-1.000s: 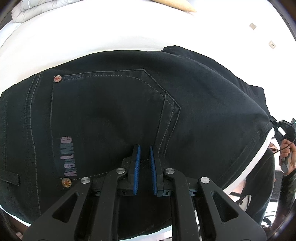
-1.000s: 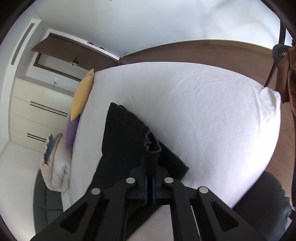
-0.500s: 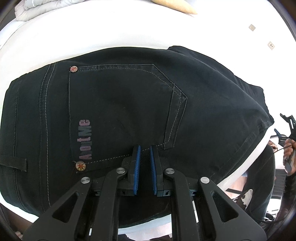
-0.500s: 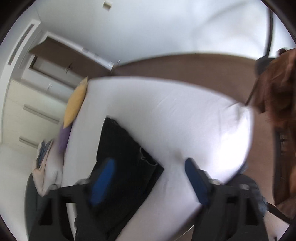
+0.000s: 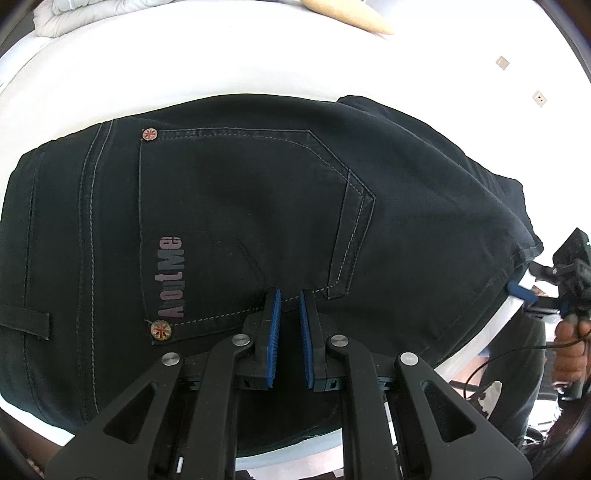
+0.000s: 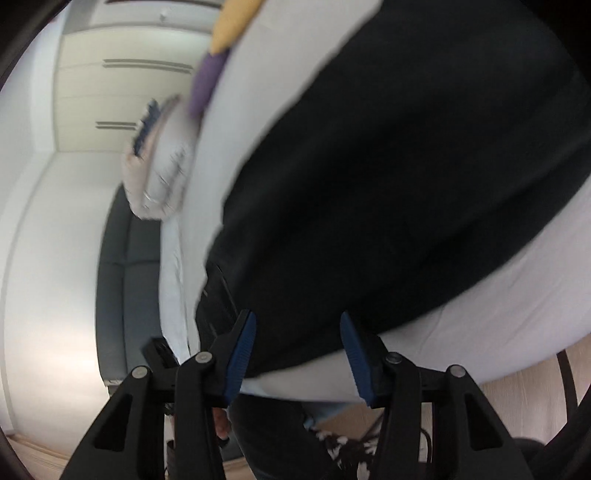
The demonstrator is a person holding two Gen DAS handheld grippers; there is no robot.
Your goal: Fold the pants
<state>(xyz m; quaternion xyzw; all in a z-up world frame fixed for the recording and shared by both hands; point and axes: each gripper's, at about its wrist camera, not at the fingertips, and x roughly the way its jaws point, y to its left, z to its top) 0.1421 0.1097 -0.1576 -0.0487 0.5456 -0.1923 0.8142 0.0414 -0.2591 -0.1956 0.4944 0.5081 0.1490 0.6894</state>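
Black jeans lie flat on the white bed, back pocket with an "AboutMe" print facing up. My left gripper hangs just above the pocket's lower seam, its blue pads nearly together with nothing pinched. My right gripper is at the near edge of the jeans. Its jaws are closing but still stand wide, with the dark cloth's edge just beyond the pads and nothing pressed. The left wrist view shows it as the right gripper beside the jeans' right corner, held by a hand.
A folded grey duvet and a tan pillow lie at the bed's far side. Yellow and purple cushions and rolled bedding sit along the bed. A dark sofa stands beyond it.
My right gripper let go of the bunched black hem, opened wide and swung across to another edge of the jeans, then began narrowing. The left gripper has stayed over the pocket.
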